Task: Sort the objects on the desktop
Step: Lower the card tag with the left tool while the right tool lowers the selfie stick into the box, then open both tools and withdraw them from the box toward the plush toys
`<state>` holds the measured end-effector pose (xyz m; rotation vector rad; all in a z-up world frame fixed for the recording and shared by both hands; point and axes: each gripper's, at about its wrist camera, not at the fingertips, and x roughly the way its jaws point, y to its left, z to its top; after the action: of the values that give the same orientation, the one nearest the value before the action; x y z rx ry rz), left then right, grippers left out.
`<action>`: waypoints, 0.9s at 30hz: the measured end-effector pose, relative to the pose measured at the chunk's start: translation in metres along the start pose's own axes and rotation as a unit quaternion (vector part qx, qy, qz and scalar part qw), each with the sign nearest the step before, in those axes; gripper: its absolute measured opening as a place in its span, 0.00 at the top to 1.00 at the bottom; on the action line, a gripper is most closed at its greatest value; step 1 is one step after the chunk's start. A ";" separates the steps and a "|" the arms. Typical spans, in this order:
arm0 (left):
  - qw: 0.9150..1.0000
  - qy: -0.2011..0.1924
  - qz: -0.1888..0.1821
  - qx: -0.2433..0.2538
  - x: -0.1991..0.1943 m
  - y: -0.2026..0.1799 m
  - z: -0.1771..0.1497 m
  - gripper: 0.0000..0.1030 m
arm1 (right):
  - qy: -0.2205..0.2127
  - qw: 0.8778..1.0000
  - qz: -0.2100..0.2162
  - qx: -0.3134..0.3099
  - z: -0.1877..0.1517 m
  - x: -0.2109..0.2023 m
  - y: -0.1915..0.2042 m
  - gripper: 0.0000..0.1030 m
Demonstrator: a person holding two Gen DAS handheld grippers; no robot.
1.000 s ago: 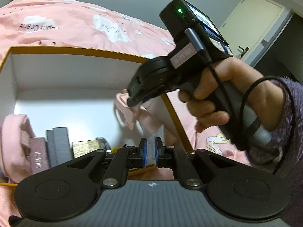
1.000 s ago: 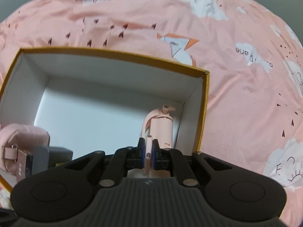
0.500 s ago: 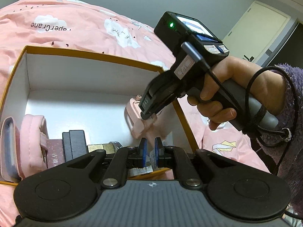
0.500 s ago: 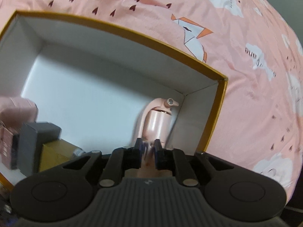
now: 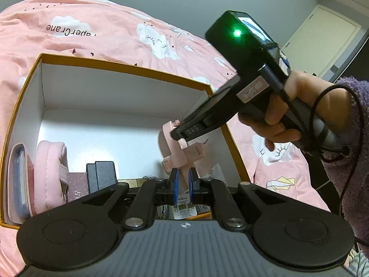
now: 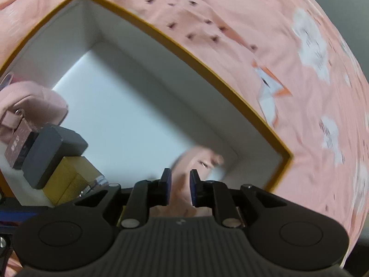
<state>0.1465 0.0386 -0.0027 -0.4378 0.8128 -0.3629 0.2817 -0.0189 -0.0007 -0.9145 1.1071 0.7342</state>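
Note:
A white box with an orange rim [image 5: 124, 67] lies on the pink bed; it also shows in the right wrist view [image 6: 207, 69]. A pink plastic item [image 5: 182, 154] stands at the box's right side, seen blurred in the right wrist view [image 6: 196, 164]. My right gripper [image 6: 180, 190] is over it with the jaws a little apart around it; from the left wrist view its tip [image 5: 182, 133] touches the item's top. My left gripper [image 5: 183, 184] is narrowly open and empty at the box's near edge.
In the box's left part stand a pink pouch [image 5: 49, 170], a maroon box [image 5: 77, 187], a dark grey box [image 5: 101, 175] and a gold box [image 6: 69, 177]. A labelled packet [image 5: 184, 207] lies under my left fingers. Pink bedding [image 5: 92, 30] surrounds the box.
My right gripper has opened its jaws slightly on the pink item and swung, lowering it into the box's right corner. My left gripper has pulled back and risen a little.

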 end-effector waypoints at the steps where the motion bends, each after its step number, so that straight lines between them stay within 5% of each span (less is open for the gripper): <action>1: 1.000 0.001 0.001 0.000 0.000 -0.001 -0.001 0.92 | -0.007 1.000 -0.002 -0.012 0.002 0.001 0.002 0.84; 4: 1.000 0.003 0.003 0.001 0.001 0.000 -0.001 0.92 | -0.035 0.998 0.020 -0.050 0.013 0.008 0.006 0.84; 7: 1.000 0.004 0.005 0.000 0.001 0.000 0.000 0.92 | -0.014 0.998 0.035 -0.055 0.019 0.020 0.004 0.84; 20: 1.000 0.006 0.005 -0.004 0.004 0.003 0.004 0.92 | 0.027 0.998 0.001 -0.049 0.022 0.040 0.001 0.89; 27: 1.000 0.005 0.003 0.005 0.000 0.000 0.003 0.92 | -0.019 1.000 0.010 -0.008 0.012 0.005 -0.005 0.87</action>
<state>0.1492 0.0395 -0.0007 -0.4242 0.8213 -0.3631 0.2926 -0.0107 -0.0022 -0.8999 1.0799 0.7753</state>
